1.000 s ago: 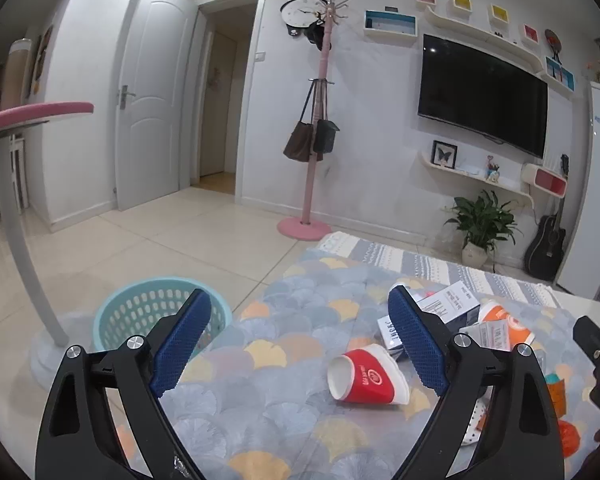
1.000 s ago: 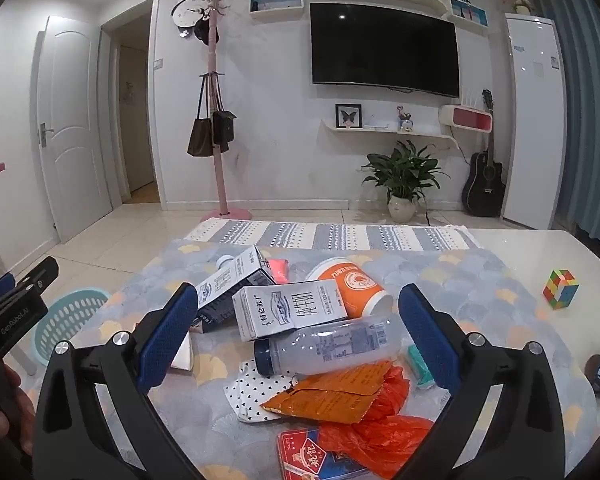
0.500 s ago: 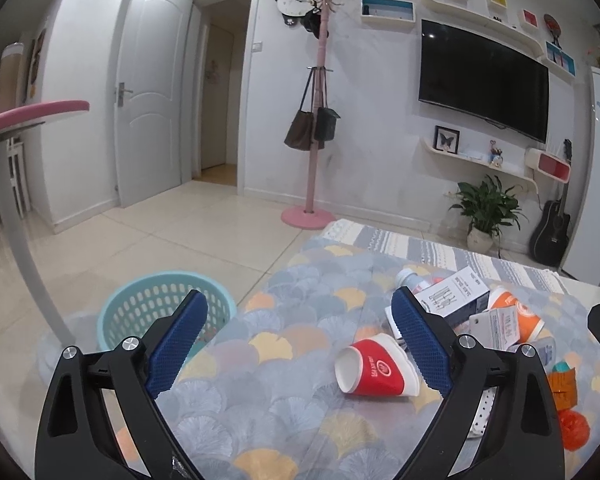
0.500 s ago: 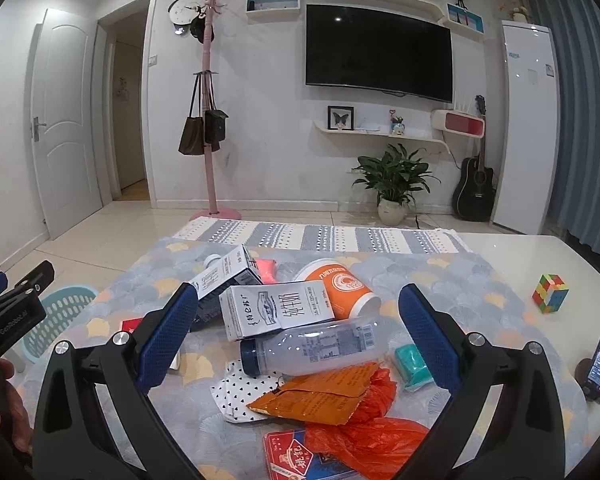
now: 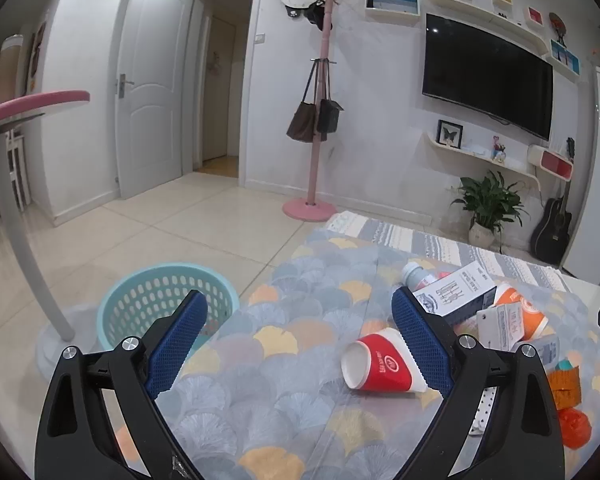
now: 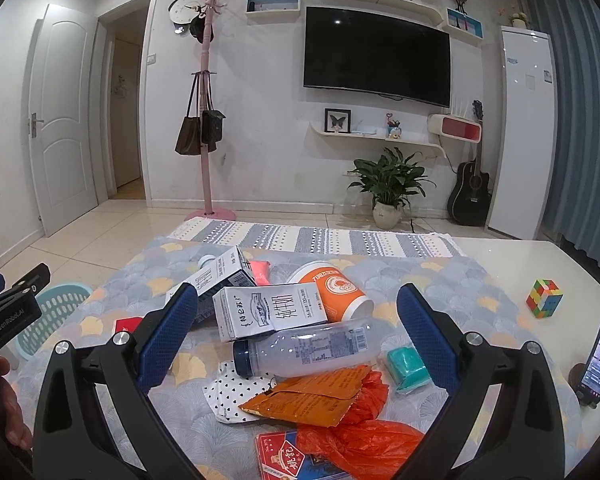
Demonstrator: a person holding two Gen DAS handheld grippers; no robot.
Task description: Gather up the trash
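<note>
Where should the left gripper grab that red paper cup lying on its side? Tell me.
Close the left gripper across the red paper cup at mid-body, coming from above. It lies on its side, its open white mouth facing left, so the tapered walls offer two opposite sides.

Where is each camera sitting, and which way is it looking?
Left wrist view: sits on the left gripper, looking along its open fingers over the table's left edge at the red paper cup and the teal basket on the floor.
Right wrist view: sits on the right gripper, fingers open, looking straight at the trash pile, the clear bottle in the middle; a hand shows at the left edge.
Both see the orange cup, the basket, the TV wall.
</note>
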